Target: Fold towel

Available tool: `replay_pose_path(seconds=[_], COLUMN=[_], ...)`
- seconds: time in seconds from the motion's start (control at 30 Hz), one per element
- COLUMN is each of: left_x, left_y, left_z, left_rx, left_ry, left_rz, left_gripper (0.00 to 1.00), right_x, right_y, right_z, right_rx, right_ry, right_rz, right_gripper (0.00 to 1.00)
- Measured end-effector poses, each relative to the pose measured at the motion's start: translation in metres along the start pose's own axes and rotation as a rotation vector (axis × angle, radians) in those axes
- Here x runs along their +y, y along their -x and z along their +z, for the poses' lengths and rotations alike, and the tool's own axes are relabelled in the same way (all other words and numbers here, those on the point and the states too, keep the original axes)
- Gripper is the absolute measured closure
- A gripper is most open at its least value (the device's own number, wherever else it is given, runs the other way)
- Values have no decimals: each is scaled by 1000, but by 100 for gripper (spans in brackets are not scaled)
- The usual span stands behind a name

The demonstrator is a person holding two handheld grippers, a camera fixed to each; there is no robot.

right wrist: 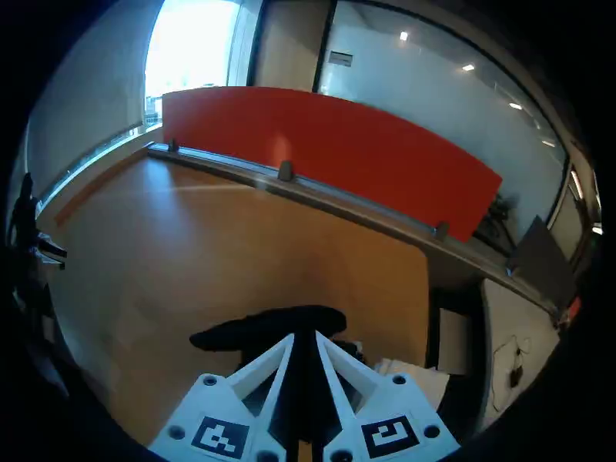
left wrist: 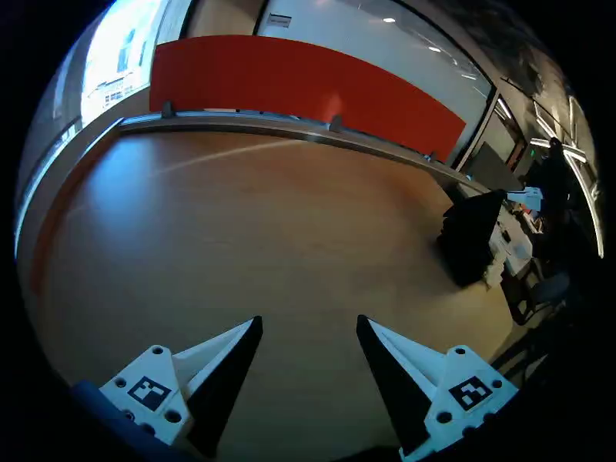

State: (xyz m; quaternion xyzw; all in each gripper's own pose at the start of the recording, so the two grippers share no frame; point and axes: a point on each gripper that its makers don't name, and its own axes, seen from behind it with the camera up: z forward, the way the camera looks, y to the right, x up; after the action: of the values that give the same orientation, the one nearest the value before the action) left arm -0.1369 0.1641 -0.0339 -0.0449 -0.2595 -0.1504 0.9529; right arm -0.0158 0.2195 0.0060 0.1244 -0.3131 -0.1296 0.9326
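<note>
- Presently the left gripper (left wrist: 309, 319) is seen with its two fingers spread wide, and bare wood is visible through the gap between them.
- Ahead of and beneath that gripper the wooden table (left wrist: 231, 231) is laid out, reaching away to a metal rail (left wrist: 269, 127) at its far edge.
- Behind the rail, straight ahead of the tool, a red divider (left wrist: 292, 85) is stood upright.
- Far off to the left gripper's forward right, near the table's edge, the towel (left wrist: 470, 231) is seen as a dark, angular mass raised off the wood. What holds it up cannot be made out from the left gripper view.
- A bright window (left wrist: 115, 54) is placed up and to the left of the tool.
- The right gripper (right wrist: 304, 335) is shown with its fingers drawn narrow, almost together, and dark cloth is caught in the slim gap between them.
- From the fingertips the towel (right wrist: 262, 331) is spread forward and to the tool's left, as a black strip over the table (right wrist: 192, 246).
- Beyond it, ahead of the right gripper, the red divider (right wrist: 346, 146) is seen again, with a glass wall (right wrist: 431, 85) behind it and the window (right wrist: 192, 46) up to the left.
- Low to the right of the fingers, white papers (right wrist: 408, 371) are glimpsed, just past the table's edge.
</note>
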Motion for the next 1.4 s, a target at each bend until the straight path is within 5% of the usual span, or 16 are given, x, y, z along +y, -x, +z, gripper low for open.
replay_pose_path(seconds=[1.0,1.4], left_x=[-5,-5], left_y=[7,11], left_z=[-11,-15], left_rx=[8,0], left_ry=[15,13], left_rz=[-6,8], left_gripper=[10,10], right_x=[-24,-5], right_y=[-6,41], right_z=[1,-4], right_rx=[3,-43], right_ry=[-1,57], right_rz=[-11,12], right_gripper=[96,96])
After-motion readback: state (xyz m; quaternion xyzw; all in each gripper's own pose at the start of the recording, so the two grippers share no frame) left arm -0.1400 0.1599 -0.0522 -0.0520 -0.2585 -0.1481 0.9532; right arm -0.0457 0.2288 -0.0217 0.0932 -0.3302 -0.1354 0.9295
